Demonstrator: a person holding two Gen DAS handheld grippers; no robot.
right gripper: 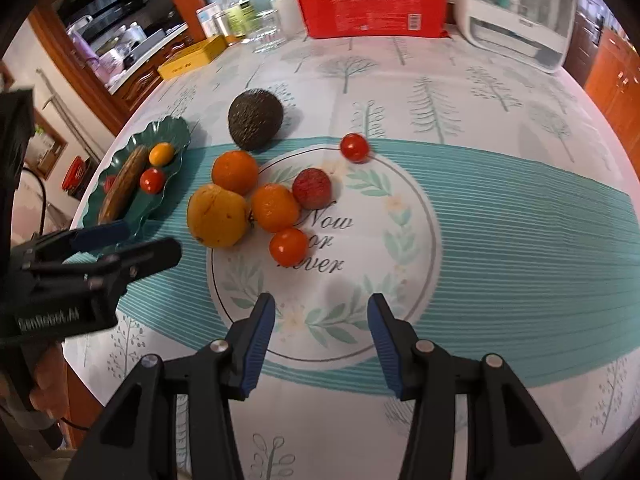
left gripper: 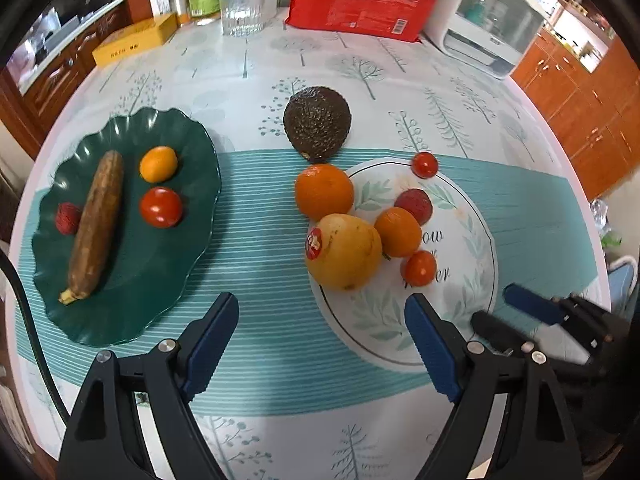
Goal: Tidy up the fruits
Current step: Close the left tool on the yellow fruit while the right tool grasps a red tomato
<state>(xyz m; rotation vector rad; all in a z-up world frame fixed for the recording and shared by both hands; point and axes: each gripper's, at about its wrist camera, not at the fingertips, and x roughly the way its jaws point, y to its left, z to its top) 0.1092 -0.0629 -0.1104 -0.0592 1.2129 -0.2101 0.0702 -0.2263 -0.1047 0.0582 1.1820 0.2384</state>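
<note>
Green plate (left gripper: 132,300), at left: banana (left gripper: 96,224) laid lengthwise away from the camera, small fruits beside it. Loose fruit cluster (left gripper: 344,256), centre: lies ahead of both tools. Left gripper (left gripper: 320,344) is held wide and empty, nearer the plate; right gripper (right gripper: 320,336) is held partly open, empty.

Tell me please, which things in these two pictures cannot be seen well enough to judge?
- Lychee on the green plate: left wrist view, half hidden behind the brown banana.
- Yellow fruit's sticker: left wrist view, print too small; turned away in the right wrist view.
- Yellow box lettering: too small, both views.
- Right gripper: left wrist view, motion-blurred.
</note>
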